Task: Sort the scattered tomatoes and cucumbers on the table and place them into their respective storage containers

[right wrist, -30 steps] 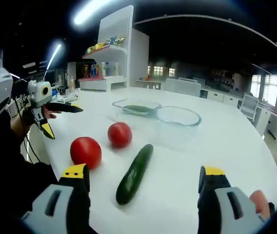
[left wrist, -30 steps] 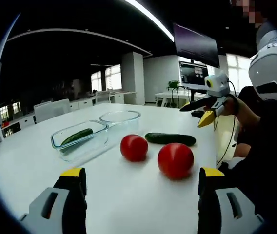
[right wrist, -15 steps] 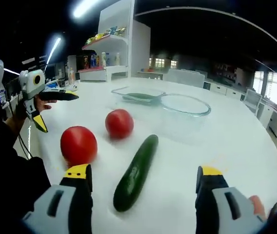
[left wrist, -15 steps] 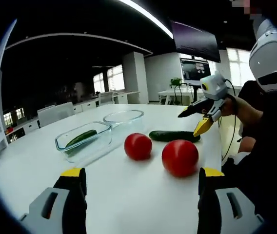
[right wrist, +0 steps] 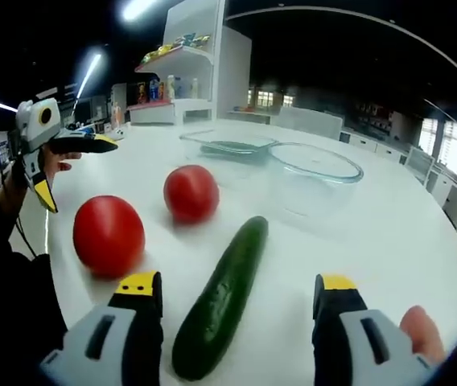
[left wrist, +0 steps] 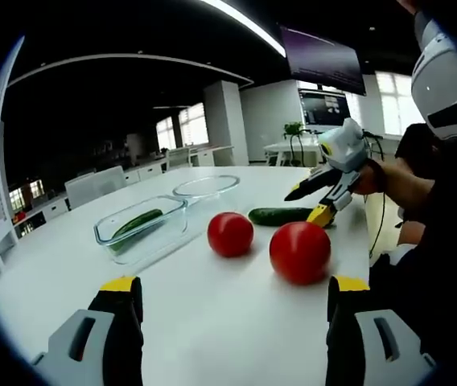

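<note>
While the long dark green cucumber (right wrist: 222, 301) lies loose on the white desk (right wrist: 405, 241), your right hand-held gripper (right wrist: 236, 289) hangs just above its near end with its yellow-tipped jaws spread wide to either side of it, touching nothing. To the cucumber's left in the right gripper view sit two round red tomatoes: the nearer tomato (right wrist: 109, 236) close to the desk edge and the farther tomato (right wrist: 191, 193) beyond it, apart from each other. Farther back stand a clear round glass bowl (right wrist: 315, 165) and, just beside it, a clear rectangular glass container (right wrist: 227, 145) with a second green cucumber (left wrist: 137, 223) lying inside. Your left hand-held gripper (left wrist: 233, 293) hovers over bare desk near the tomatoes, jaws spread and holding nothing.
</note>
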The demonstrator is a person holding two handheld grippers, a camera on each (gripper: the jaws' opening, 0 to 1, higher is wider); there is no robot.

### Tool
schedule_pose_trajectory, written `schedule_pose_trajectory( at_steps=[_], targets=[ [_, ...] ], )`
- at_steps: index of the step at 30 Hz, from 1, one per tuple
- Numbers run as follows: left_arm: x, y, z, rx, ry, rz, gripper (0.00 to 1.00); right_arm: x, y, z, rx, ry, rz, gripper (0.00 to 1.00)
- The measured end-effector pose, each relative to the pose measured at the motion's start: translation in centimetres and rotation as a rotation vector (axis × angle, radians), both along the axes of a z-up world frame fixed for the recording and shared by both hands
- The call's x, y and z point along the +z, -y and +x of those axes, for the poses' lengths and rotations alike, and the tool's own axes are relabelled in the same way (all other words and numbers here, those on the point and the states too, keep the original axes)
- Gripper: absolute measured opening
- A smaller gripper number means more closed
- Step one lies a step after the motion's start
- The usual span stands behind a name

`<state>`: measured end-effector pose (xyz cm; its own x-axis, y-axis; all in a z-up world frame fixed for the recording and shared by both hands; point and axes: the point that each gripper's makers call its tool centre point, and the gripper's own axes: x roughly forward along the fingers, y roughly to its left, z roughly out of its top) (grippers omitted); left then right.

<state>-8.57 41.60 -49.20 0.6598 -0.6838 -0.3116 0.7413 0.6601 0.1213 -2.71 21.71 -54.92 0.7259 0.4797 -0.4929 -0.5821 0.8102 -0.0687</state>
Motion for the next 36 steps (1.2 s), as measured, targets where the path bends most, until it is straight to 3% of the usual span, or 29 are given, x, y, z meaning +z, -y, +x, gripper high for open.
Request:
schedule_pose_trajectory(
  at_steps=[7, 10, 17, 26, 31, 36],
  targets=[
    [-0.4, -0.5, 0.2, 0.016, -0.001, 0.006, 0.94, -0.5, -0.3, 0.6, -0.009, 0.005, -0.003, 0.64],
    [-0.5, -0.5, 0.2, 0.016, 0.0, 0.007, 0.93, -0.5, -0.4, 0.7, -0.005, 0.008, -0.008, 0.56],
    [-0.4, -0.4, 0.2, 0.011, -0.017, -0.03, 0.92, -0.6, -0.7, 0.7, 0.002, 0.007, -0.005, 0.52],
    [-0.7, -0.3, 0.3, 0.009, -0.013, -0.011, 0.9, -0.6, -1.0, 0.5, 0.016, 0.003, 0.004, 0.45],
    [-0.8, -0.4, 0.3, 0.007, -0.013, -0.004, 0.9, -0.5, -1.3, 0.4, 0.031, 0.001, 0.013, 0.35],
    [-0.7, -0.3, 0.3, 0.006, -0.01, 0.002, 0.9, -0.5, -1.2, 0.5, 0.033, 0.004, 0.01, 0.33]
  ],
)
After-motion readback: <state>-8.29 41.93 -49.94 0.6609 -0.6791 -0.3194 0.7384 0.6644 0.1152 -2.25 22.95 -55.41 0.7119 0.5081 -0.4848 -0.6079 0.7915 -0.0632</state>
